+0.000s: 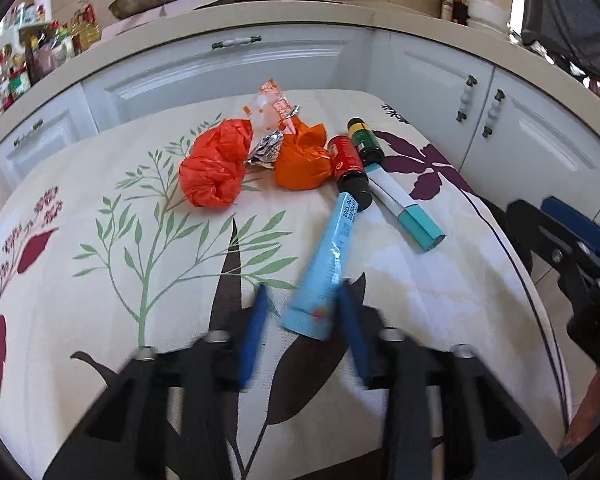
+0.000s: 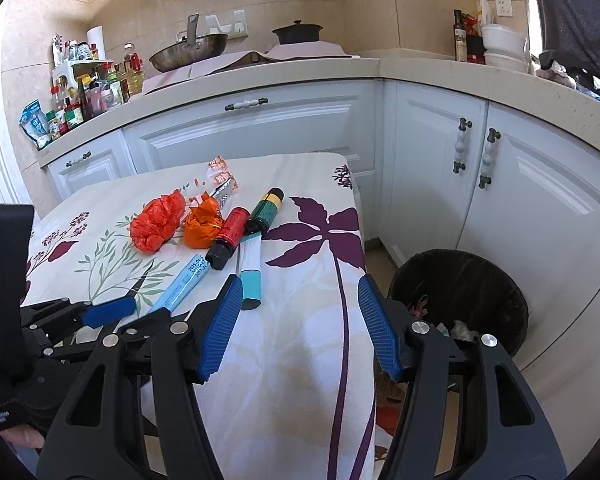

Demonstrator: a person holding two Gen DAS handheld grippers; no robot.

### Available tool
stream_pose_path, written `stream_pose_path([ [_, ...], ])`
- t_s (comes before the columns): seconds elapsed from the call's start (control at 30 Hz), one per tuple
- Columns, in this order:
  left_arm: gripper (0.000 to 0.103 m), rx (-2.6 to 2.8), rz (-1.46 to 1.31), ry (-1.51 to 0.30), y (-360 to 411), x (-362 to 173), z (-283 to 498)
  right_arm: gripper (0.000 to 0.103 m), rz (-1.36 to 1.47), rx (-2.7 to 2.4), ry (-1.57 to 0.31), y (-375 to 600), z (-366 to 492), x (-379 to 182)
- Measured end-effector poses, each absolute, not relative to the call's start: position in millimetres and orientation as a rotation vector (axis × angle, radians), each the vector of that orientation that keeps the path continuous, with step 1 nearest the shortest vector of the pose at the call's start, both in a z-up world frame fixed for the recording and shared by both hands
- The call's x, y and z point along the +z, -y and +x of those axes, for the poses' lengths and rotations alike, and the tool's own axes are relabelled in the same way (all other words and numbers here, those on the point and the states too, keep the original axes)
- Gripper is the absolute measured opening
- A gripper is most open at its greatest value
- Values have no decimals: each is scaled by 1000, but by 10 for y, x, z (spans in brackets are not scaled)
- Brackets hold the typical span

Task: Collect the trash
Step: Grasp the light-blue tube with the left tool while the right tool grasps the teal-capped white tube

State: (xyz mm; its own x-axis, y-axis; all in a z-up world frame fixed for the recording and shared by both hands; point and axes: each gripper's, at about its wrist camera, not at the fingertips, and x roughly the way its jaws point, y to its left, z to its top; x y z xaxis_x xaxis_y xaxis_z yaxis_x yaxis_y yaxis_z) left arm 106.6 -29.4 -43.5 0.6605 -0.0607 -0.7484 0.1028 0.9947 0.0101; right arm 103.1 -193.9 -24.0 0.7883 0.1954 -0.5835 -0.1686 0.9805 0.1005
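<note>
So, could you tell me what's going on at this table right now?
A person is clearing trash with two hand-held grippers. The left hand-held gripper straddles the near end of a light blue tube on the flowered cloth; a firm grip isn't clear. The right hand-held gripper hangs open, empty. A black bin stands beside the table.

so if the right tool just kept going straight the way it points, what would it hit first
Most likely the tablecloth: the open right tool points down at a bare patch near the table's edge. The white and teal tube lies just left of that line, though depth is hard to judge.
</note>
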Motion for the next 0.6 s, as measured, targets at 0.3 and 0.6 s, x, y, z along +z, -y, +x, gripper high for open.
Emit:
stream_pose_path([
  [0.3, 17, -112, 33, -811, 165, -358, 993, 58, 17, 224, -675, 1818, 1138, -207],
  [0.6, 17, -15, -26, -783, -329, -251, 951, 58, -42, 258, -748, 1502, 1443, -237],
])
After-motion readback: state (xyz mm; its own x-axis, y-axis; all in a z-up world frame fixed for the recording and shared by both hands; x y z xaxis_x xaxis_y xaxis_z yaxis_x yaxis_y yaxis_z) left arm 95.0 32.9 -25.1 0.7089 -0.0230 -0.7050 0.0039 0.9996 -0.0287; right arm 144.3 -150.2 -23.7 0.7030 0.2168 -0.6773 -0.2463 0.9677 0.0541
